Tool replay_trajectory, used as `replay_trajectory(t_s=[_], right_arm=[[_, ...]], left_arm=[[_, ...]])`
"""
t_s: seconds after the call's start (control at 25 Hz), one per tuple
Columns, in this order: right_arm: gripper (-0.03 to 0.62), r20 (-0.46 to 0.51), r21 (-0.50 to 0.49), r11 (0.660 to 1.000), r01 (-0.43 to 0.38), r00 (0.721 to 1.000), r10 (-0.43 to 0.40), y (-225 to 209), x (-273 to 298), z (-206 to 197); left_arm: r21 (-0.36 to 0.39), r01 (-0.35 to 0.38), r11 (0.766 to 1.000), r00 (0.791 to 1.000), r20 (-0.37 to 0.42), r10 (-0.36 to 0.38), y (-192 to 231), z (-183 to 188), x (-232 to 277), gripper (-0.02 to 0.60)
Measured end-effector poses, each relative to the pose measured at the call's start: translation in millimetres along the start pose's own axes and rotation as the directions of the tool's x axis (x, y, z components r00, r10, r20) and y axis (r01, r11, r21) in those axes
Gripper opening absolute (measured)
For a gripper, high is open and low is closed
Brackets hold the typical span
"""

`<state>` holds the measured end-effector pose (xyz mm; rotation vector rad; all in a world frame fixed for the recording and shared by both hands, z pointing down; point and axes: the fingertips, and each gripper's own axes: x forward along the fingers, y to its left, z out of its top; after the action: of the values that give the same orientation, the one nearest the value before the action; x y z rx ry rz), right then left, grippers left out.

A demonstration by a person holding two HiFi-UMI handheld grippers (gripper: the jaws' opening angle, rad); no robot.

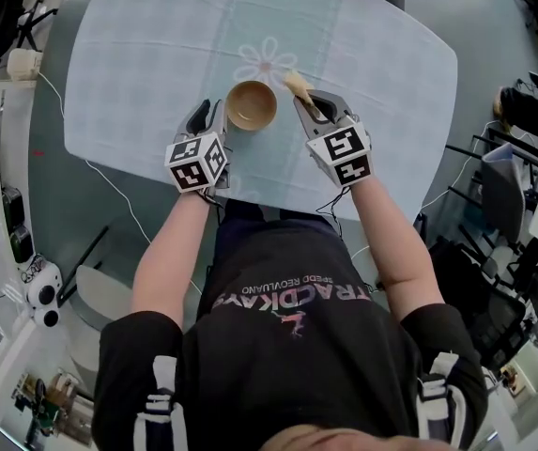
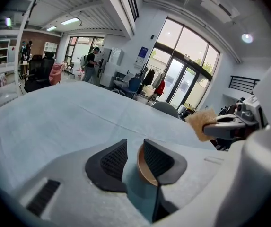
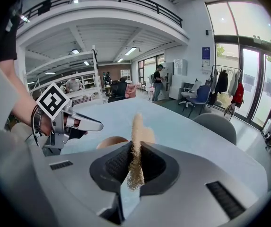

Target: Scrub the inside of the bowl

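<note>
A small tan wooden bowl (image 1: 252, 104) stands upright on the pale blue tablecloth (image 1: 146, 54). My left gripper (image 1: 209, 113) sits at the bowl's left side with its jaws apart. In the left gripper view the bowl's rim (image 2: 142, 168) shows in the gap beside the right pad, and neither pad presses on it. My right gripper (image 1: 312, 104) hovers just right of the bowl, shut on a tan scrubbing sponge (image 1: 298, 86) that sticks out past the fingertips. In the right gripper view the sponge (image 3: 136, 129) stands pinched between the pads, with the bowl (image 3: 110, 141) to its lower left.
The table's near edge (image 1: 278, 209) runs just in front of my body. A grey chair (image 3: 218, 123) stands at the far side. Cables, stands and equipment crowd the floor left (image 1: 24, 252) and right (image 1: 522, 280).
</note>
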<state>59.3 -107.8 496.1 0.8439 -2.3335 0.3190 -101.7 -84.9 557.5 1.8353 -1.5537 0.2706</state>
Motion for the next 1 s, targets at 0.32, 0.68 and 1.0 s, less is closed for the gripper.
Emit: replay_trajectory(t_s=[0.32,0.68,1.0], right_arm=[[0.032,0.175,-0.024,0.999,-0.034,0.984,0.038,14.4,-41.5,59.5],[0.032,0.350,-0.082,0.995,-0.049,0.934,0.075,41.6,-125.8,102.0],[0.032,0.395,-0.090,0.993,-0.071,0.913,0.101,65.8,-177.3,81.1]], left_arm=[[0.186,-0.032,0.982,0.981,0.192,-0.005,-29.6,57.7,-72.8,0.029],[0.312,-0.060,0.948,0.940,0.337,-0.052,-95.3,85.7,-157.7,0.017],[0.310,-0.038,0.950,0.933,0.353,-0.078,-132.9,54.0,-198.4,0.017]])
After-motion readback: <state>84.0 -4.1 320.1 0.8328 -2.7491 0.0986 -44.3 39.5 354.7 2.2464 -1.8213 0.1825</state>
